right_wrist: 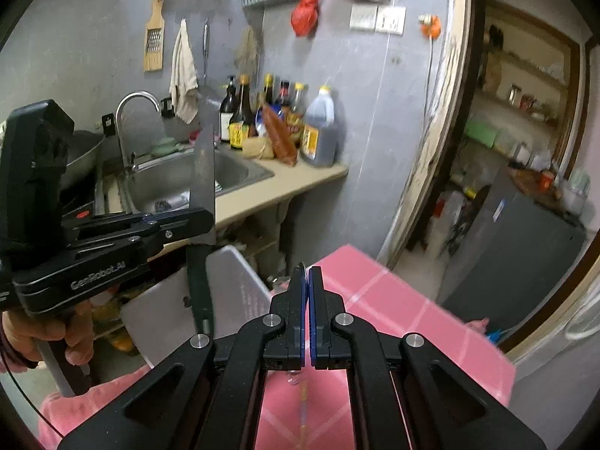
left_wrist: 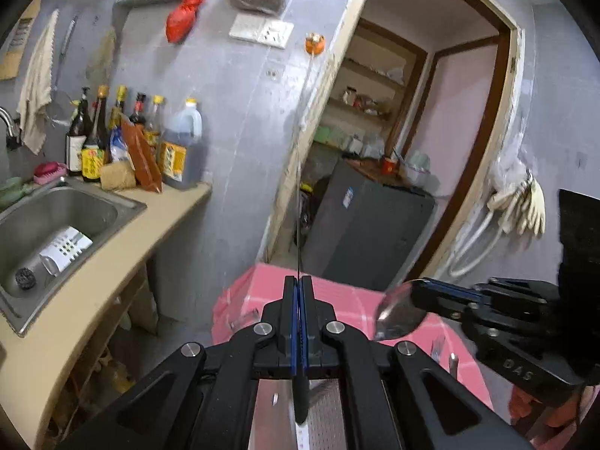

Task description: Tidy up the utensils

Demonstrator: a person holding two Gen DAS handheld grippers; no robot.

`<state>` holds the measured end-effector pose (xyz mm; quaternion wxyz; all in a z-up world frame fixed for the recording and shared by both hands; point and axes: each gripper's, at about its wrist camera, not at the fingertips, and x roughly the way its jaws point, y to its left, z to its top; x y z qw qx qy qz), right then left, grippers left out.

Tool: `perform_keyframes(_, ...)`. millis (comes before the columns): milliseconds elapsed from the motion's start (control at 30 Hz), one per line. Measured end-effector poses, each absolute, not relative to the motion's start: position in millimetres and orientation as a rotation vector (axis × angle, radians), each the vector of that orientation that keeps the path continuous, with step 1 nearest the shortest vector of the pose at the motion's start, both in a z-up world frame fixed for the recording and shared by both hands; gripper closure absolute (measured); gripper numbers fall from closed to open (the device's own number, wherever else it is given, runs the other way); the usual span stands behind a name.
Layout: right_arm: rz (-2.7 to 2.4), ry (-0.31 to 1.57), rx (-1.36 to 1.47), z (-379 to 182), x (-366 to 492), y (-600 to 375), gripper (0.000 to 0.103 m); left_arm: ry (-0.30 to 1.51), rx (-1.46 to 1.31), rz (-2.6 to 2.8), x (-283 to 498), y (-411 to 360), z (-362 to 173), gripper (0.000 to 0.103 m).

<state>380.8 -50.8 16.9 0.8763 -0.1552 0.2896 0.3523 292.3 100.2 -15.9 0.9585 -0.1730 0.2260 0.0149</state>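
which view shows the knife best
The right wrist view: the knife stands side-on, blade up, black handle below, clamped in the left gripper. The left wrist view shows it only edge-on, a thin line.

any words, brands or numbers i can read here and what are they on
"GenRobot.AI": side of the left tool, which is shut on a knife.
"DAS": body of the right tool, which is shut on a spoon.
Labels on the sauce bottles and the big jug: too blurred to read.
Sticker on the dark cabinet: too small to read.
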Motion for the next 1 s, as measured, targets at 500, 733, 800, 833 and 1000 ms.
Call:
perform_keyframes(500,0.698,0.616,-0.097,15.5,376.9,-89.2,0.082,0.533,-0.383,-0.007,283.9,106.2,-11.4,0.085)
perform_keyframes(733,0.557,0.447,0.030,42.3,343.0,-142.2,0.045,0.447,-0.388,0.000,263.6,90.7,9.4,0.044)
perform_keyframes(800,0.514,0.396,0.068,49.4,331.2,-160.1,0.022,0.410,-0.383,0.005,257.4,81.1,18.6,0.034)
perform_keyframes(833,0.493,0.369,0.086,52.6,325.1,-169.7,0.015,0.396,-0.378,0.009,255.1,77.1,21.9,0.026)
perform_keyframes(1000,0.385,0.260,0.104,65.9,296.9,-208.1,0.001,0.314,-0.327,0.017,242.2,45.3,39.5,0.006)
